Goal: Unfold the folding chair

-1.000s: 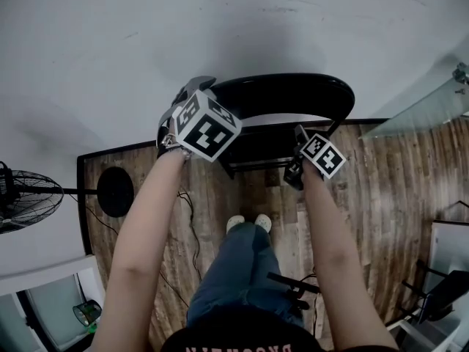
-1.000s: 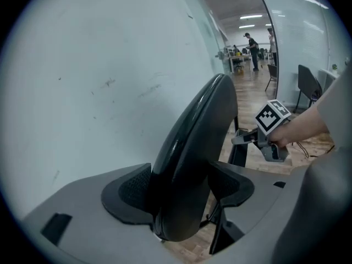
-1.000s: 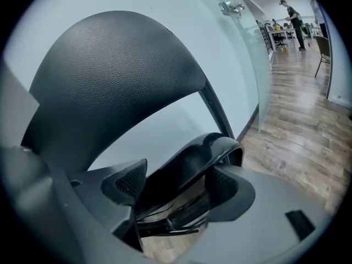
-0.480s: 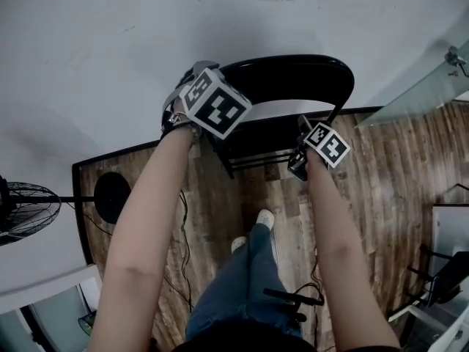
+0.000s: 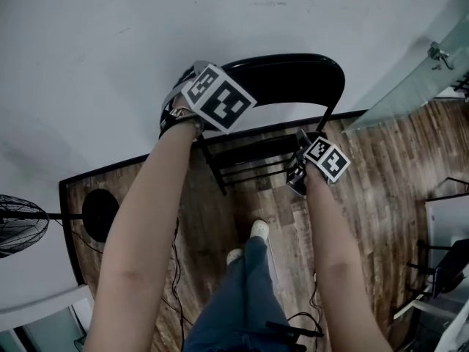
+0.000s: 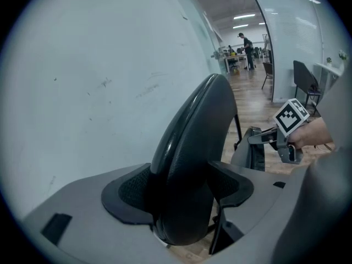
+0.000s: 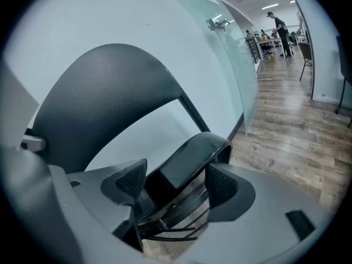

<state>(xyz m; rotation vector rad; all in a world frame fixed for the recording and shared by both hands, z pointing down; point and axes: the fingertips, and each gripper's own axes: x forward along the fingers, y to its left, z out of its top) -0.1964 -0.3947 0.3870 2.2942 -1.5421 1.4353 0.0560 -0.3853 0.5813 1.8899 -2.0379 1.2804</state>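
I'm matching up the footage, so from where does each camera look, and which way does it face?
Head view: on the person's head, facing steeply down at the folding chair; the person's arms and legs show.
Left gripper view: on the left gripper, looking along its jaws, clamped on the backrest; the right hand shows.
Right gripper view: on the right gripper, jaws closed on the seat.
Shared: both gripper views show the backrest.
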